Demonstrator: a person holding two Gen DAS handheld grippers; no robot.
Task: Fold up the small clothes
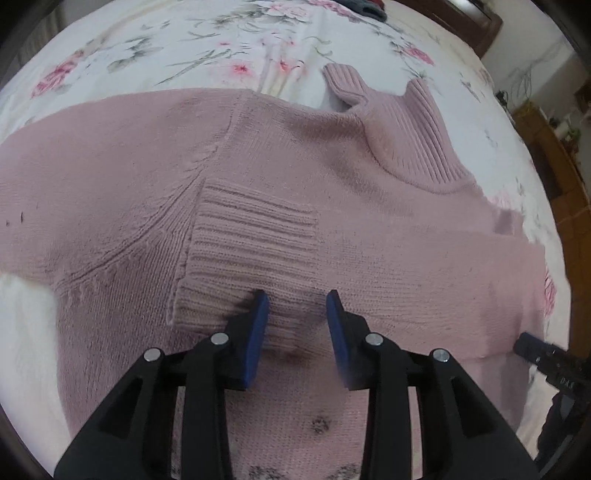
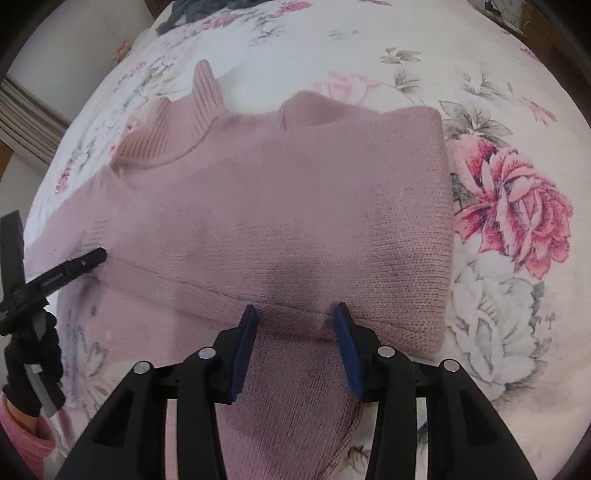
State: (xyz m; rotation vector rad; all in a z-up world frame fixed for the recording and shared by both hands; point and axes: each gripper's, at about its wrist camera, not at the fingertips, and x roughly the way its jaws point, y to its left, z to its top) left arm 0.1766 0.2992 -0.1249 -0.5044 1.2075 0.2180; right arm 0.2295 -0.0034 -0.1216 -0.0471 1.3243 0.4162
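The left claw (image 1: 297, 317) stands with its blue-padded jaws apart, empty, the pads straddling the ribbed cuff (image 1: 251, 251) of a sleeve that lies folded across the chest of the dusty-pink knitted roll-neck sweater (image 1: 332, 184). The right claw (image 2: 295, 325) is likewise spread and holds nothing; its pads sit either side of the folded edge where the other sleeve (image 2: 295, 398) turns back over the body. Each claw shows at the rim of the other's view, so they work close together on the same garment.

The sweater lies flat on the bed, on a white sheet printed with pink roses (image 2: 509, 206), its ribbed roll collar (image 1: 410, 136) pointing toward the far edge of the bed. A dark heap of other clothing (image 2: 192, 11) sits near the far edge, well apart.

By the look of it the knit is thick, soft and limp, light enough for one claw but prone to sag and stretch if lifted by a single layer. It should grip well, not slip. I would judge the best holds to be the ribbed cuff, the folded side edges or the hem, pinching all layers together so the folds do not slide open.
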